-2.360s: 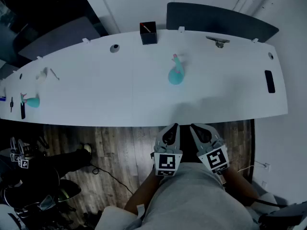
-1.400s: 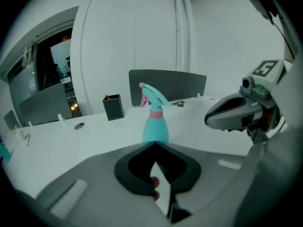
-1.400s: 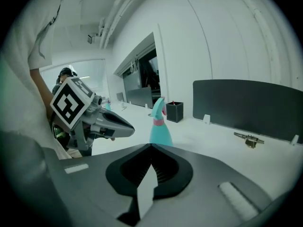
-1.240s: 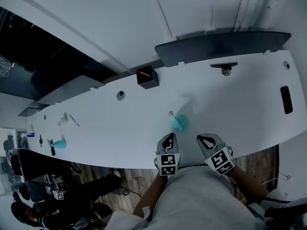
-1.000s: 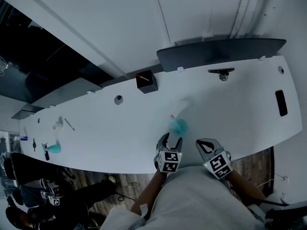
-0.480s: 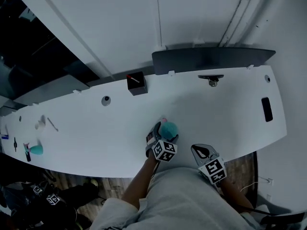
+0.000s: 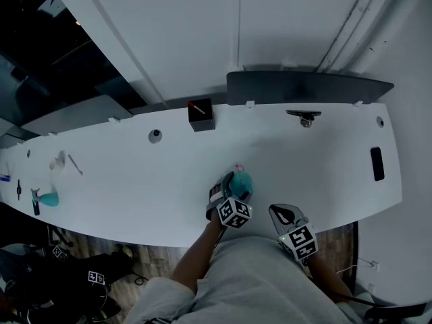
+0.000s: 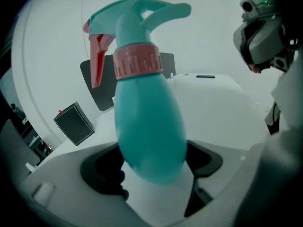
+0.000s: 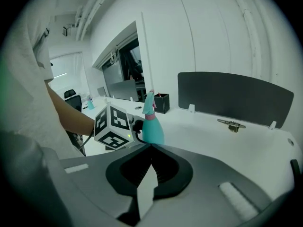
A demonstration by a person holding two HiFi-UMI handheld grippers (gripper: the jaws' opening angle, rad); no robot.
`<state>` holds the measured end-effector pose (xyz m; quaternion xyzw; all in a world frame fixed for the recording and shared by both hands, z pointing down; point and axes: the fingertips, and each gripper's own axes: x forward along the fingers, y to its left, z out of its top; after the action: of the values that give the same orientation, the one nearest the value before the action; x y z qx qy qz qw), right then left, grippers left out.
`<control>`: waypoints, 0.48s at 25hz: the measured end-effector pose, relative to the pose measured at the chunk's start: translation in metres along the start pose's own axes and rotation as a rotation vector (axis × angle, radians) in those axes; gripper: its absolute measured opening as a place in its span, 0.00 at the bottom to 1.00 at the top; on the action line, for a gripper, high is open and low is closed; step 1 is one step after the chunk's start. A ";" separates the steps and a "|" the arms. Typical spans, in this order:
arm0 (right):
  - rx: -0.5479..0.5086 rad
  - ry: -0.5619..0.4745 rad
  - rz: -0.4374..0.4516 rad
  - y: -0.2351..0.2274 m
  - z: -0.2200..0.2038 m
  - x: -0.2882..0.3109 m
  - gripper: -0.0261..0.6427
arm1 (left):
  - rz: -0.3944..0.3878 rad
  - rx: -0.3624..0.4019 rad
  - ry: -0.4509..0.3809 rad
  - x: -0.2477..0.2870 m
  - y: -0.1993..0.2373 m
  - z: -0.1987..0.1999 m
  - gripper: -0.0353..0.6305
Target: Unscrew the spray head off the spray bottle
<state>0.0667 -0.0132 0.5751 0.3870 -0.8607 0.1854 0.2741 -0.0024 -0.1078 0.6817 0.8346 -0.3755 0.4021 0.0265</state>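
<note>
Status: early, no unscrewing done yet by the look of it.

- Teal pear-shaped plastic spray bottle [image 8: 149, 126] is upright at the near edge of the long white table [image 7: 324, 154], about mid-length, right in front of the person. Can't tell whether its base rests on the table or is just off it.
- Teal spray head [image 8: 137, 13] is fully on. The pink ribbed collar [image 8: 137, 60] sits flush on the neck with no gap showing, and the red trigger [image 8: 98, 56] hangs on the left side in the left gripper view.
- Left gripper [image 8: 152, 167] has just been closing. Its jaws stand wide with the bottle's belly between them and look seated against both sides, low on the body. I read that as the holding grip being made.
- Right gripper [image 9: 150, 148] has its jaws together and nothing in them. It's parked near the table edge, to the right of the bottle and apart from it, aimed towards the bottle.

Done: bottle reached and braced by the left.

Left, as I judge it:
1. Open the right and bring it up to the collar or head.
2. Clamp there and twist while the left holds the body.
3. Regrip and repeat as needed.
4. Lift the head clear with its dip tube.

Risk: the belly is smooth and rounded, so it could spin or squirt out of the left jaws under torque.
</note>
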 end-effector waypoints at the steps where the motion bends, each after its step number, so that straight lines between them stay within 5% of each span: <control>1: 0.019 -0.003 0.007 0.000 0.002 0.000 0.04 | 0.009 0.010 -0.001 -0.003 0.002 0.001 0.65; 7: 0.147 -0.064 0.086 0.003 0.027 0.003 0.04 | 0.134 0.179 0.008 -0.033 0.028 0.015 0.65; 8: 0.162 -0.070 0.117 0.007 0.033 0.003 0.11 | 0.161 0.219 0.022 -0.040 0.032 0.017 0.65; 9: 0.193 -0.081 0.157 0.012 0.041 0.001 0.36 | 0.189 0.260 0.042 -0.048 0.038 0.019 0.65; 10: 0.242 -0.101 0.199 0.016 0.051 -0.001 0.49 | 0.217 0.303 0.067 -0.056 0.044 0.021 0.65; 12: 0.361 -0.165 0.263 0.019 0.077 -0.009 0.50 | 0.268 0.381 0.127 -0.071 0.056 0.024 0.65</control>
<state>0.0317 -0.0378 0.5074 0.3280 -0.8761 0.3381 0.1025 -0.0510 -0.1130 0.6016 0.7403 -0.3976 0.5175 -0.1616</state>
